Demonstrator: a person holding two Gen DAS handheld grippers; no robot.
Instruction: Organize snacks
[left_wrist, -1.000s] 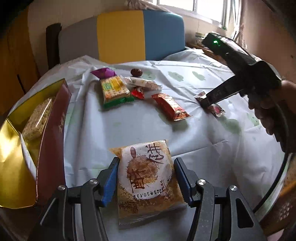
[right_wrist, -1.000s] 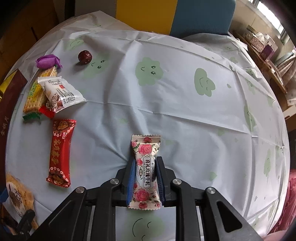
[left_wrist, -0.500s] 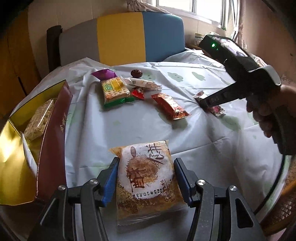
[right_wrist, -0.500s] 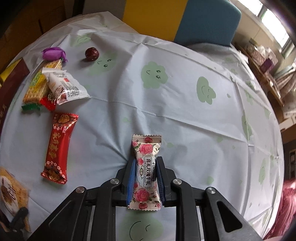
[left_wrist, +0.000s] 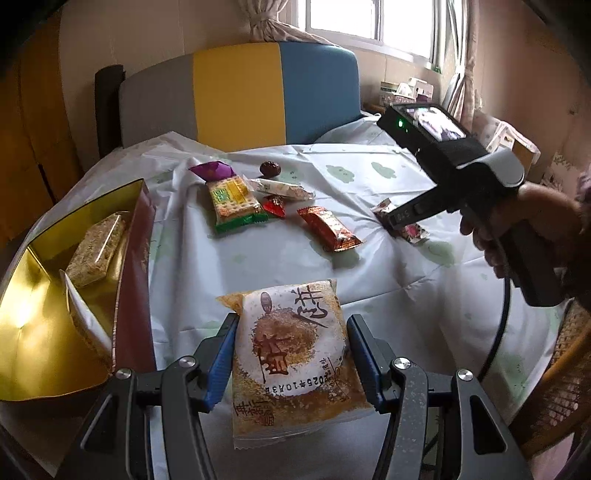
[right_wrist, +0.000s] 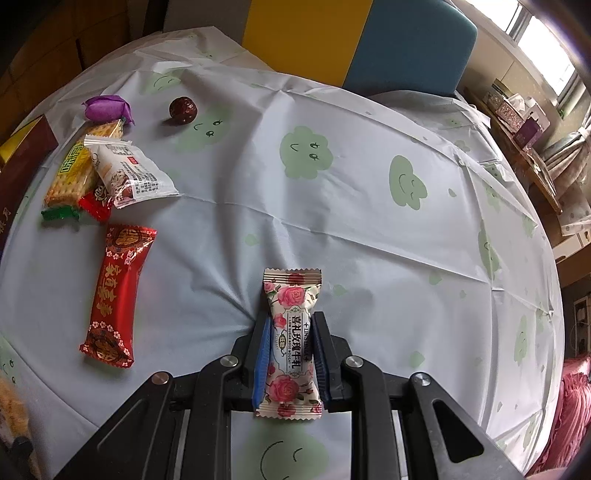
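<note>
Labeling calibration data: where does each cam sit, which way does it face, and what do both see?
Left wrist: on the left gripper, facing across the table toward the sofa; its fingers clamp a crumb cake; the hand with the right gripper shows at right.
Right wrist: on the right gripper, pointing steeply down at the tablecloth; its fingers pinch a rose candy.
Shared: red bar, date, rose candy.

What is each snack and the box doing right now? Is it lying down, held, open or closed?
gold box: open, snack bar inside
round cake pack: gripped by left gripper
rose candy: pinched by right gripper
red bar: lying flat, sealed
cracker pack: lying flat, sealed
</note>
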